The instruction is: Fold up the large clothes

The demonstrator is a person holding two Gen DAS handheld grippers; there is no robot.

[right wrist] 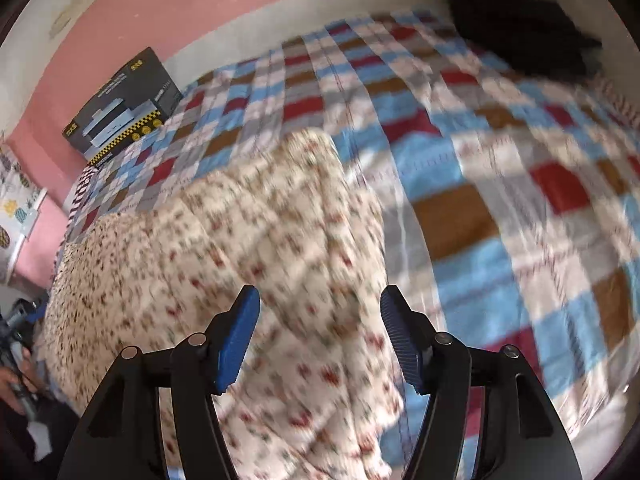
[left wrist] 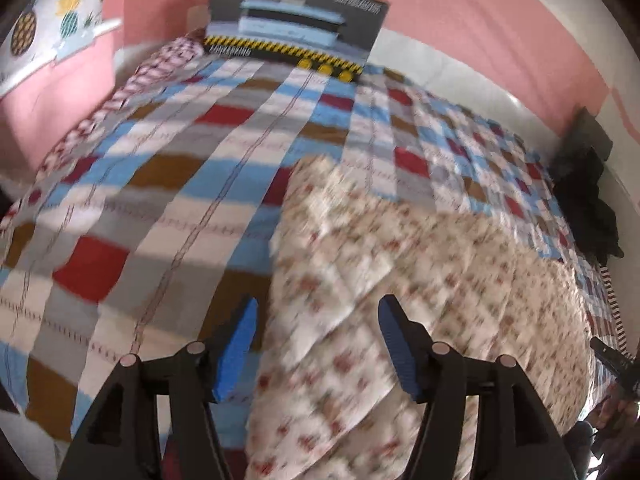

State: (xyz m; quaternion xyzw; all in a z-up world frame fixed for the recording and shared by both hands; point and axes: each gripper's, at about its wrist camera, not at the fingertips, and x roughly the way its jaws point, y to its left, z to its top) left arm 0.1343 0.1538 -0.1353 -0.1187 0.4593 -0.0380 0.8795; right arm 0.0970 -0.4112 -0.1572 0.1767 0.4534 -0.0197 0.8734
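A large cream garment with small red flowers (left wrist: pixel 400 280) lies spread on the checked bedspread (left wrist: pixel 160 184). My left gripper (left wrist: pixel 318 312) is open above the garment's left edge, with nothing between its blue pads. In the right wrist view the same garment (right wrist: pixel 240 248) fills the lower left. My right gripper (right wrist: pixel 320 304) is open above the garment's right edge, holding nothing. Both views are blurred by motion.
A dark printed cardboard box (left wrist: pixel 296 28) leans on the pink wall at the head of the bed and shows in the right wrist view (right wrist: pixel 120 104) too. A pile of black clothing (left wrist: pixel 588 192) lies at the bed's right side, also in the right wrist view (right wrist: pixel 516 20).
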